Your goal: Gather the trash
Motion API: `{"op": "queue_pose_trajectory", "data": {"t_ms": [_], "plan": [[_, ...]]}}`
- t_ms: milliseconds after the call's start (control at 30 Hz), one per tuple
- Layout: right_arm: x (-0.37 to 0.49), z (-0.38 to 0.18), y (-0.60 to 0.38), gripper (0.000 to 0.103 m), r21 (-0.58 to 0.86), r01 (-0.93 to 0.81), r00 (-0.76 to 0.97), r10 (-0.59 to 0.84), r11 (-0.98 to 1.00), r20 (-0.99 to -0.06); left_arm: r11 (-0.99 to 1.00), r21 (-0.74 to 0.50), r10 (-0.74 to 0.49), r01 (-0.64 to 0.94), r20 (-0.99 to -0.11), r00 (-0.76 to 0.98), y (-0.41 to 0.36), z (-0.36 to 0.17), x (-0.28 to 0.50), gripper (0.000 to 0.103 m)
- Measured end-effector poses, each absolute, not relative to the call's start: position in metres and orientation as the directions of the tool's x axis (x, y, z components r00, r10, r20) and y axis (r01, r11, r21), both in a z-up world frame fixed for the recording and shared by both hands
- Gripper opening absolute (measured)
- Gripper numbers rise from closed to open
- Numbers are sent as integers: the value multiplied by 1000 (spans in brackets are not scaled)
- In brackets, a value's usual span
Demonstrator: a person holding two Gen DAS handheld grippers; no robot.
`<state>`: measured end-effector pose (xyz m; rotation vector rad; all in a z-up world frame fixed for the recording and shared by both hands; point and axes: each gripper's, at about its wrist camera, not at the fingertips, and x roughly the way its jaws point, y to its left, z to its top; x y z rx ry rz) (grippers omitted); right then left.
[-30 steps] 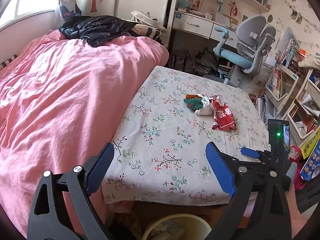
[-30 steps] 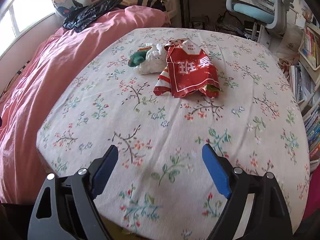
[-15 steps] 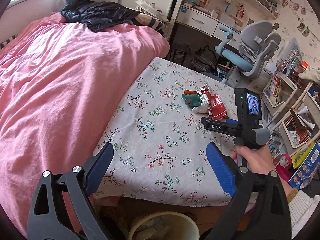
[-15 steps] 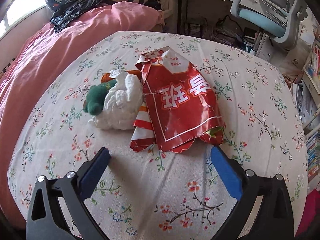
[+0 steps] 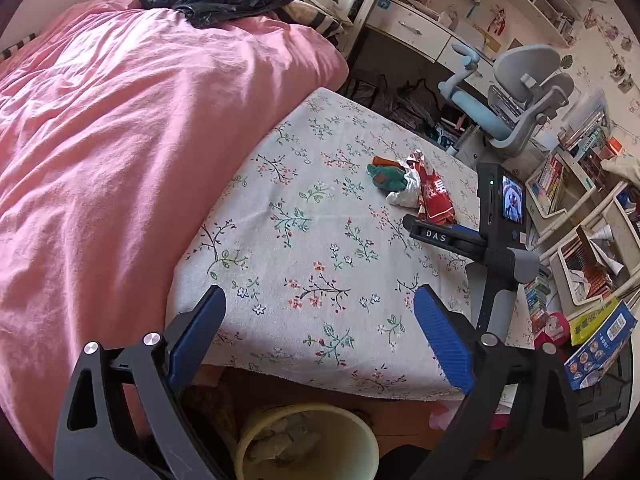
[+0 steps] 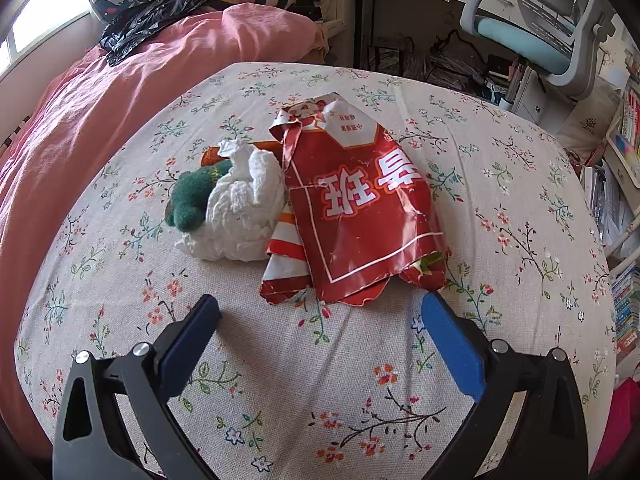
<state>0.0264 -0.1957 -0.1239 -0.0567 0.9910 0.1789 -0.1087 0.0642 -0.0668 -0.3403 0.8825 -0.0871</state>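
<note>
Red snack wrapper lies mid counter w/ white tissue touching its left; right tongs spread just short. Risk: flat foil slips, cloth snags. Left tongs spread, empty.

Daylight is coming in from the window, far left of the right claw, and blowing it out to white. The surface is sitting evenly lit and sharp. The claw is casting a soft shadow just ahead of its fingers. The red wrapper is showing mild glare. Fisheye is bending both views hard, with dark vignette at the corners. The bin below the left claw is sitting in shade.
</note>
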Motion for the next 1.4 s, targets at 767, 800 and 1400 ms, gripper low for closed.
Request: {"op": "queue_pose_trajectory", "data": {"t_ms": [767,800,1400], "plan": [[28,-124,-195,97,33,-176,535,124,984,-836,925,-379,-293,-19,-744,601,58,-76,-124,91],[28,-124,-195,97,33,-176,535,124,984,-836,925,-378,-292,-17,-742,603,58,-75,-125,91],[29,-124,-195,97,33,-176,535,124,984,-836,931,-365,-289,-5,-745,601,52,-75,-126,91]]}}
